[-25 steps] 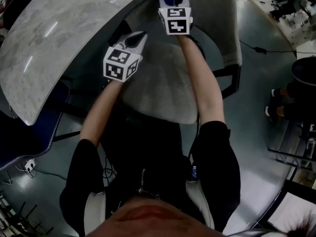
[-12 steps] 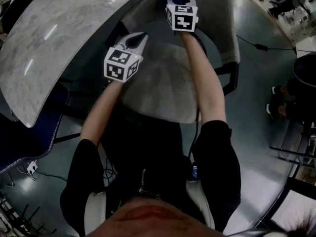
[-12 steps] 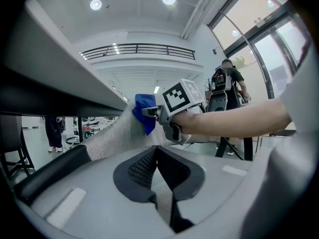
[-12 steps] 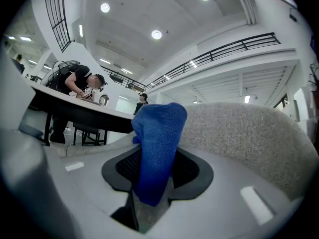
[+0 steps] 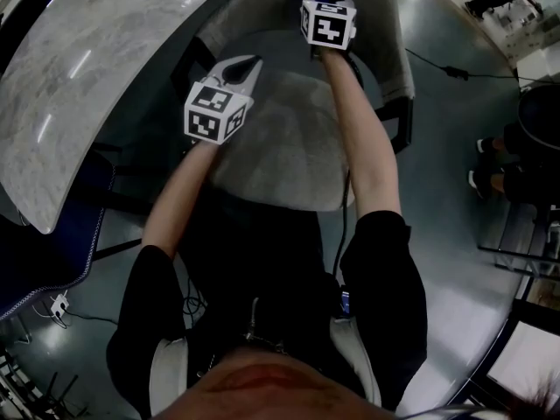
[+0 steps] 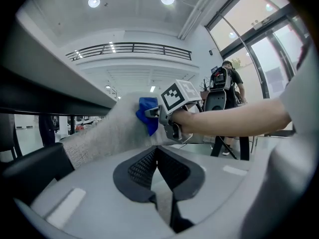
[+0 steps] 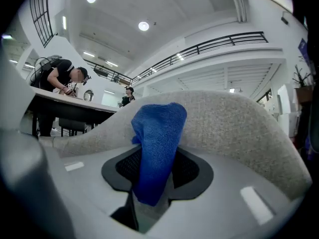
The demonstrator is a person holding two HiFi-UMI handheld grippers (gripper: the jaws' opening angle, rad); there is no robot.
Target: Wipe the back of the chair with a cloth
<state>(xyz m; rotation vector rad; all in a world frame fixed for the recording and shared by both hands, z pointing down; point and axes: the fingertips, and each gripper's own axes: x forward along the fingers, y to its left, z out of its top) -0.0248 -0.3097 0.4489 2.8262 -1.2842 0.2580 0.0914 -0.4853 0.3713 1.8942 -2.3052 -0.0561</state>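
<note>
Blue cloth (image 7: 158, 138) on chair back (image 7: 239, 126)
Right tongs (image 7: 155, 176) pinch the woven cloth against its curved grey fabric; left tongs (image 6: 157, 158) closed, empty.

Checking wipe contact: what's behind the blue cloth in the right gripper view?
The grey chair back rises directly behind the blue cloth, held in the right gripper's jaws. The patch the cloth covers is hidden.

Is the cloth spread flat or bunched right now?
Bunched: the blue cloth hangs as a crumpled wad clamped in the right gripper, against the chair back.
</note>
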